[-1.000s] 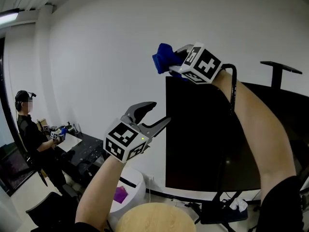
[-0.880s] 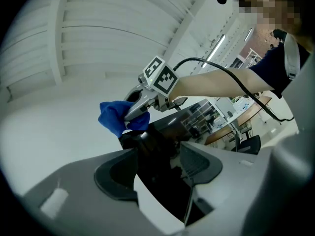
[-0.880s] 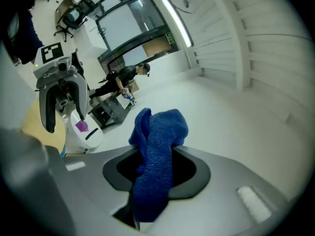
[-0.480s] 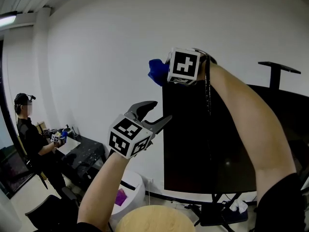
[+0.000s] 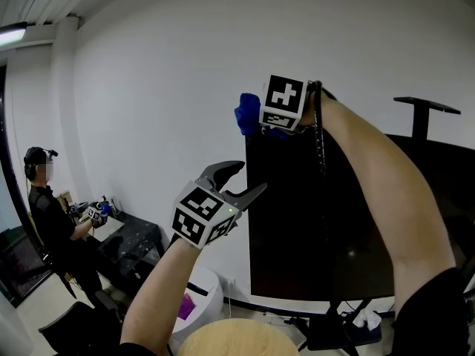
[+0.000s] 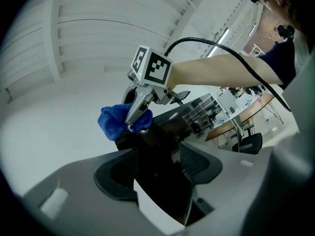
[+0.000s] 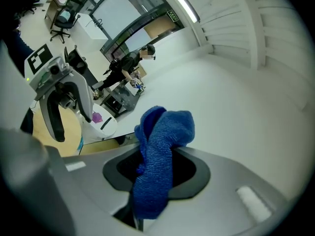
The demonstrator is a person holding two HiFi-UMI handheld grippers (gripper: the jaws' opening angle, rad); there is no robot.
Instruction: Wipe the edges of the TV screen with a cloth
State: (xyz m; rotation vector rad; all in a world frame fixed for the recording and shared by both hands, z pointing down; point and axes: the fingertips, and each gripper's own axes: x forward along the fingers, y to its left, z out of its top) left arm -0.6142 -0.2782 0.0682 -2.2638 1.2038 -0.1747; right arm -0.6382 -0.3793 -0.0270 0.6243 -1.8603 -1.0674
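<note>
A black TV screen [image 5: 319, 221] stands upright against the white wall. My right gripper [image 5: 257, 119] is raised at its top-left corner, shut on a bunched blue cloth [image 5: 248, 115] that touches that corner. In the right gripper view the cloth [image 7: 160, 156] hangs between the jaws and hides the fingertips of the right gripper [image 7: 150, 191]. My left gripper [image 5: 249, 177] hovers lower, just left of the TV's left edge, open and holding nothing. In the left gripper view, the left gripper [image 6: 160, 181] has the dark TV [image 6: 162, 136] ahead of it, with the cloth [image 6: 118, 123] above.
A person [image 5: 46, 206] with grippers stands at a dark desk [image 5: 130, 239] far left. Below me are a round wooden tabletop [image 5: 237, 337] and a white bin [image 5: 199, 291] with something purple in it. A black stand arm [image 5: 427, 110] rises behind the TV.
The right gripper has turned at the wrist and brought the cloth down onto the TV's top-left corner. The left gripper has stayed open and shifted only slightly.
</note>
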